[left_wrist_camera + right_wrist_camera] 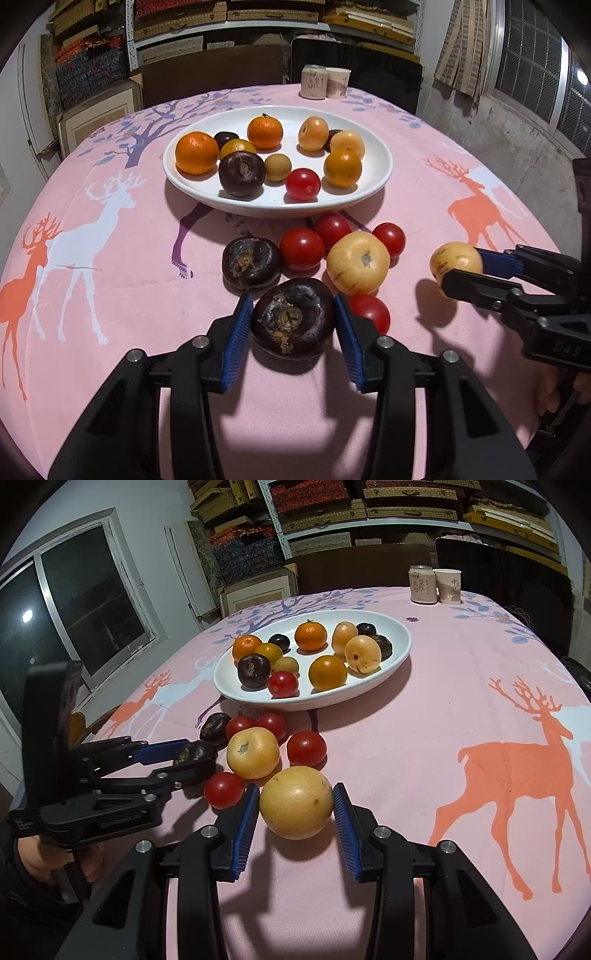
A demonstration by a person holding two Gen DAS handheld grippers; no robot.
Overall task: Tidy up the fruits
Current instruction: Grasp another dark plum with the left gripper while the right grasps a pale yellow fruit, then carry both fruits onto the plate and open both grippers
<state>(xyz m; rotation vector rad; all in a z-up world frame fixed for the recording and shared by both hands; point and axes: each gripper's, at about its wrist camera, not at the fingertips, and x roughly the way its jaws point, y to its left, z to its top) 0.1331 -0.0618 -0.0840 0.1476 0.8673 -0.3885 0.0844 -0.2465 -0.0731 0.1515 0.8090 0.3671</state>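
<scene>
Dark fruit (293, 318) between left hand-held gripper (293, 321) pads; plate (376, 181) beyond.

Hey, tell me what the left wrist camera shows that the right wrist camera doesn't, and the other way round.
Only the left wrist view shows the left gripper from behind, its blue pads on both sides of a dark purple fruit and touching it.

Only the right wrist view shows a window and the right gripper from behind, its pads touching a yellow fruit.

Both show the white plate of mixed fruit, loose cherry tomatoes, a can beside a paper cup, and the pink deer tablecloth.
</scene>
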